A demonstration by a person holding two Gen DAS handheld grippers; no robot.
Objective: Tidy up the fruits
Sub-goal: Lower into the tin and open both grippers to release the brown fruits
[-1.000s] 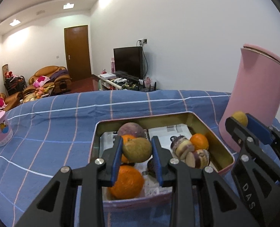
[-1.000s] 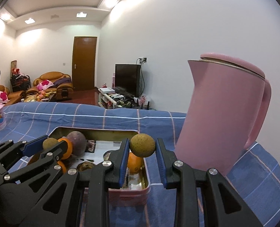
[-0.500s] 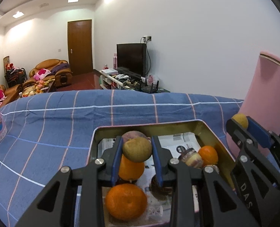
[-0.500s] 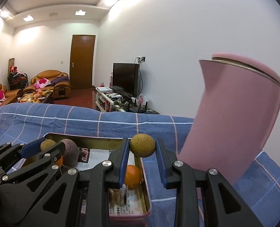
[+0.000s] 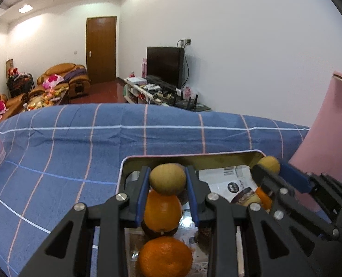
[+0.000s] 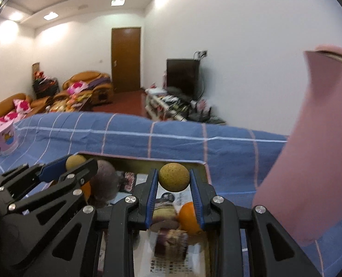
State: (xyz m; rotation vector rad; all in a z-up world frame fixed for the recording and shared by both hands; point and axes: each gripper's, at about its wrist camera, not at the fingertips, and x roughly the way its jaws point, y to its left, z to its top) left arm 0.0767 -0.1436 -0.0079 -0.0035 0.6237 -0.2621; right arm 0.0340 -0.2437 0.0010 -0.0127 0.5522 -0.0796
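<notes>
Here, from the left wrist: left hand-held gripper clenched on a round yellow-brown fruit, held over the far end of an open metal tin. Below it in the tin, two oranges, a dark fruit and printed paper lining the bottom. Tin resting on a bench under a blue checked cloth. At right, the right hand-held gripper reaching in over the tin's far corner, with a tall pink kettle close behind it.

Next, from the right wrist: right hand-held gripper grasping a second yellow-brown fruit, speckled, above the tin's far right corner. Underneath, an orange and striped purple pieces. At left, the left hand-held gripper gripping its own fruit beside a dull purple fruit.

Step in hand, by judgement: carrying both fruits, either out of the tin or to places inside it; which cannot be told. Next move likely needing a clear spot for each fruit and a gentle release to prevent rolling.
</notes>
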